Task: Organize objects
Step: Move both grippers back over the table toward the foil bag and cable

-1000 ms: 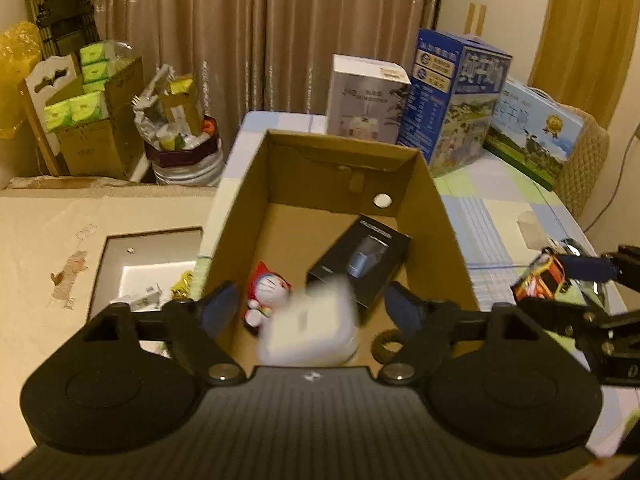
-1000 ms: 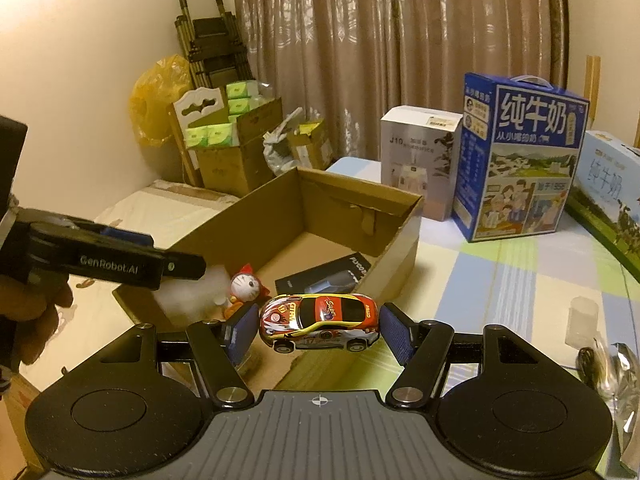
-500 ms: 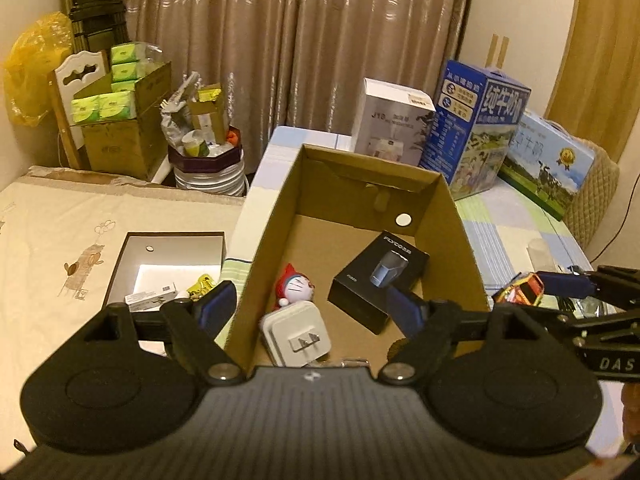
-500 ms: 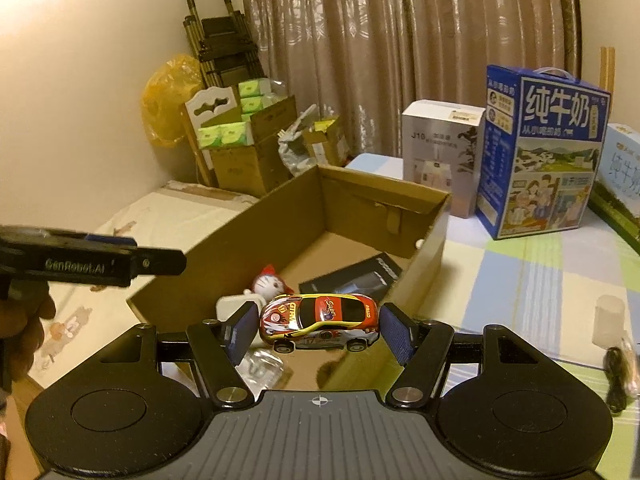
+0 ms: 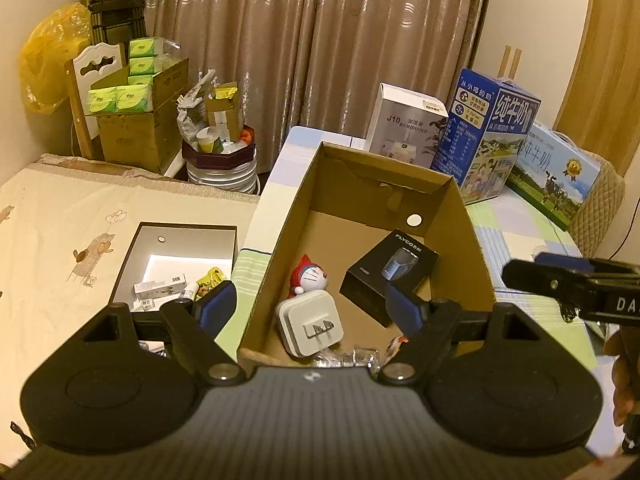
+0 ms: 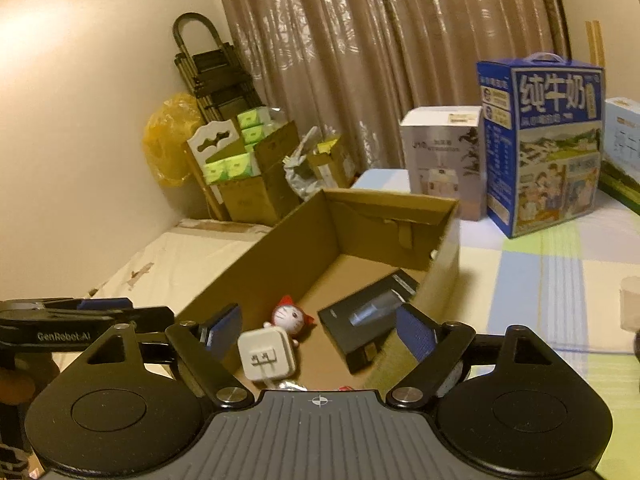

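An open cardboard box (image 5: 290,236) (image 6: 384,236) stands on the checked tablecloth. In it lie a white charger plug (image 5: 312,322) (image 6: 267,354), a small cat figure with a red hood (image 5: 312,280) (image 6: 290,318) and a black product box (image 5: 390,272) (image 6: 366,316). Only a red sliver of the toy car (image 5: 397,345) shows at the box's near end. My left gripper (image 5: 310,308) is open over the near left wall with nothing between its fingers. The jaws of my right gripper (image 6: 320,330) are opening above the near end, with nothing between them.
Behind the box stand a white carton (image 5: 404,124) and a blue milk carton (image 5: 492,136), with another milk pack (image 5: 556,176) at the right. A shallow grey box (image 5: 180,248) of small items lies on the bed to the left. A clear cup (image 6: 630,304) stands on the cloth.
The right gripper spread its fingers and the toy car dropped from them into the box's near end. The white charger came to rest in the box. The left gripper shifted left.
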A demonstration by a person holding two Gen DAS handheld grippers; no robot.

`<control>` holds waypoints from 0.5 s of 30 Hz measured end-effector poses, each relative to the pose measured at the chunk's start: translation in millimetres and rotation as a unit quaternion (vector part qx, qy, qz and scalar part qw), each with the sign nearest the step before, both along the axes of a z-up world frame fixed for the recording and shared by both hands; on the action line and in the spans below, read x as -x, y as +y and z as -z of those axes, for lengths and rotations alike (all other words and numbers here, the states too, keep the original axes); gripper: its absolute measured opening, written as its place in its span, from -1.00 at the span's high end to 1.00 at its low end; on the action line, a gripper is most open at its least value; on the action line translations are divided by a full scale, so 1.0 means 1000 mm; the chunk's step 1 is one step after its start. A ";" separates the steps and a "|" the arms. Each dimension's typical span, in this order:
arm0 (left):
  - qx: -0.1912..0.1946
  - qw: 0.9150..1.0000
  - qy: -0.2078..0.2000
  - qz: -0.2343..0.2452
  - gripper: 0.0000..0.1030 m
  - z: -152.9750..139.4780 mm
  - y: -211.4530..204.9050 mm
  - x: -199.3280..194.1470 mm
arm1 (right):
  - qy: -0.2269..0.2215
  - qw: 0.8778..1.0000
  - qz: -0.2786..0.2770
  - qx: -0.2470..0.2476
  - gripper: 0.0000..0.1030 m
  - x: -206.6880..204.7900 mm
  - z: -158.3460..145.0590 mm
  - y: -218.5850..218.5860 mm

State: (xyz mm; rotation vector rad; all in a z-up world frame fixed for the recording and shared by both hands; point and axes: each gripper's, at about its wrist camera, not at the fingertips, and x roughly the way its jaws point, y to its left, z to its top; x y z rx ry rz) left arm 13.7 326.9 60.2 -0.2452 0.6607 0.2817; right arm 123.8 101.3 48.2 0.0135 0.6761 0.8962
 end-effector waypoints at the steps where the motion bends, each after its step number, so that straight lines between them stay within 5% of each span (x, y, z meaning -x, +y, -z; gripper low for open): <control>1: 0.002 1.000 -0.001 0.000 -0.52 -0.001 -0.002 0.002 | 0.002 1.000 0.003 0.002 -0.58 0.002 0.000 -0.005; 15: 0.003 1.000 -0.018 0.009 -0.69 -0.023 -0.056 0.036 | 0.015 0.996 0.090 0.017 -0.58 0.039 -0.006 -0.116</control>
